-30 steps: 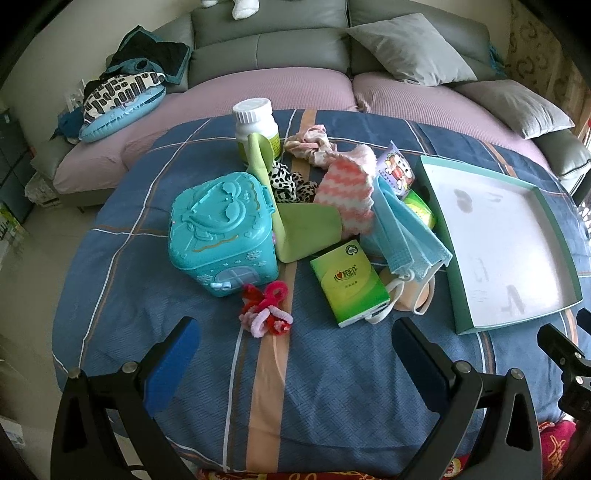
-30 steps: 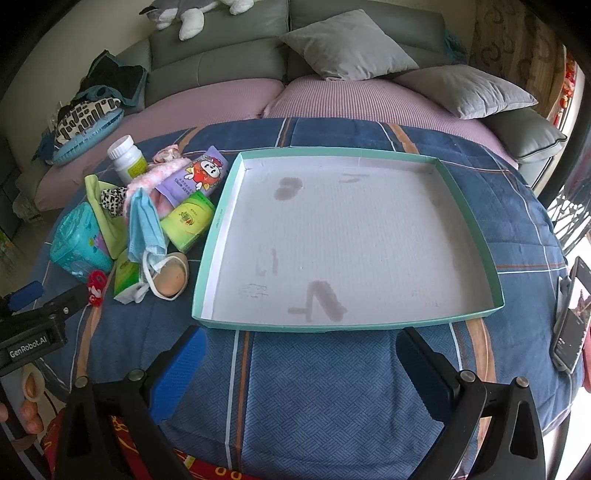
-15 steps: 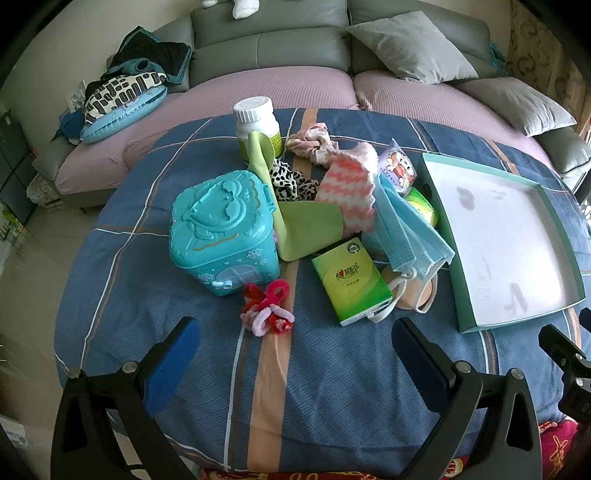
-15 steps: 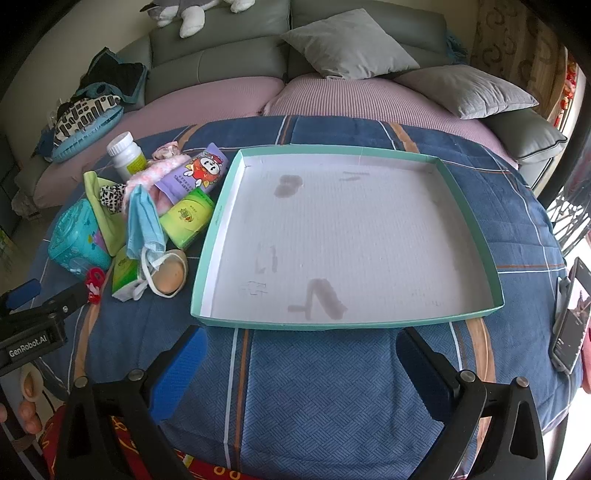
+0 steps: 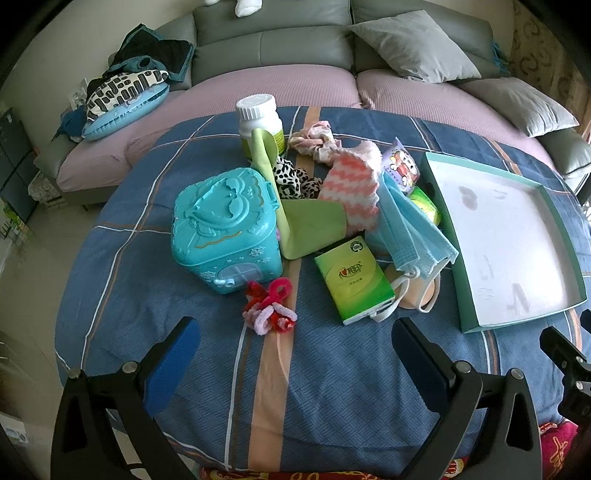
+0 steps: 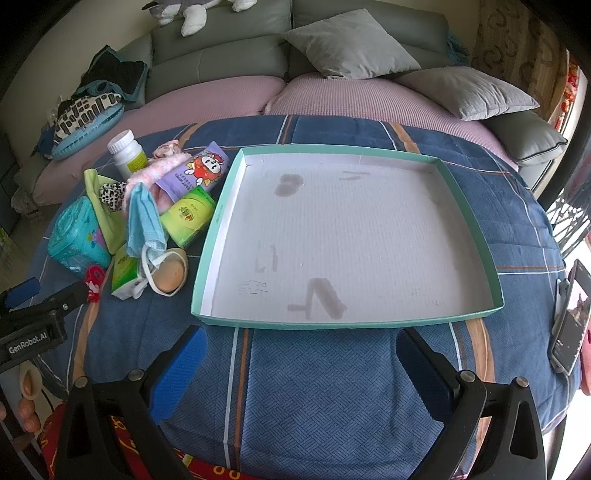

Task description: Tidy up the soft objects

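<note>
Blue quilt table point(image 5: 332, 387), sofa behind. Soft pile mid-frame: fuzzy hair ties point(image 5: 269, 308), blue mask point(image 5: 413, 236). Empty tray point(image 6: 495, 295). Left gripper point(image 5: 295, 365), right gripper point(image 6: 301, 365) both wide, holding nothing. Just starting; next, probably reach for hair ties.

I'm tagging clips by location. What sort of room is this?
Most likely a home living room: a grey sofa with cushions, a plush toy on its back, and a cloth-covered round table.
</note>
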Demonstrator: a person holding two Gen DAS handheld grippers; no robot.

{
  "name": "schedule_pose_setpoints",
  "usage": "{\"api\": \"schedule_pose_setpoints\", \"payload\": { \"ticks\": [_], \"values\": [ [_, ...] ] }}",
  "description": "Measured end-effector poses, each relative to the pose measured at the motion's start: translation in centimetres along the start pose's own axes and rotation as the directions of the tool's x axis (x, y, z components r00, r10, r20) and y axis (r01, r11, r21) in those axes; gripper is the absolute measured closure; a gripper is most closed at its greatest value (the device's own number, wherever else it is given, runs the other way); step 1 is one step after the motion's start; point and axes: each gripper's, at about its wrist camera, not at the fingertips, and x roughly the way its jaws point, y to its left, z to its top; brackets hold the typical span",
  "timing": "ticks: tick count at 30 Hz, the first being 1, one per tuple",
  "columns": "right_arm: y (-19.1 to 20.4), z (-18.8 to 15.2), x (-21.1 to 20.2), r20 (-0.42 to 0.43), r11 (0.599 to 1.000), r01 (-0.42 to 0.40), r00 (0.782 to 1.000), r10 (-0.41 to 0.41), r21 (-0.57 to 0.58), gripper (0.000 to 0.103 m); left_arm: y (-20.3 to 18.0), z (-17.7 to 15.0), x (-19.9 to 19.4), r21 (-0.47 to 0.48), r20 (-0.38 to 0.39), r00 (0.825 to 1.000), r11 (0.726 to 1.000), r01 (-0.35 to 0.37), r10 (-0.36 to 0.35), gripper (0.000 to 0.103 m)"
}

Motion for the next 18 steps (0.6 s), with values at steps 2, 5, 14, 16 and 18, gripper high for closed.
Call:
{"api": "schedule_pose_setpoints", "payload": {
  "ticks": [2,5,14,16,18],
  "values": [
    [0.1,0.0,-0.1,0.002,1.0,0.001,1.0,-0.001,-0.005,0.0,0.1,0.0,0.0,-0.004,0.002,1.0,1.0,0.004,-0.004,0.0],
    [0.3,0.0,-0.2,0.005,1.0,0.003,1.0,-0.003,-0.015,0.0,0.4,0.0,-0.2,-0.014,0.005,1.0,1.0,0.015,-0.015,0.0],
    [1.0,0.5,-0.6,0.007,0.999,-0.001,1.0,0.001,-0.037,0.0,1.3,0.9,-0.3,-0.044,0.015,0.997,0.996,0.08,-0.08,0.0],
    [1.1,0.8,-0.8,0.013,0.999,-0.003,1.0,0.004,-0.04,0.0,1.6,1.4,-0.4,-0.047,0.024,0.996,0.995,0.093,-0.092,0.0],
    [1.4,1.3,-1.1,0.025,0.999,-0.01,1.0,0.011,-0.044,0.0,2.0,1.7,-0.5,-0.053,0.037,0.996,0.995,0.081,-0.079,0.0]
  ]
}}
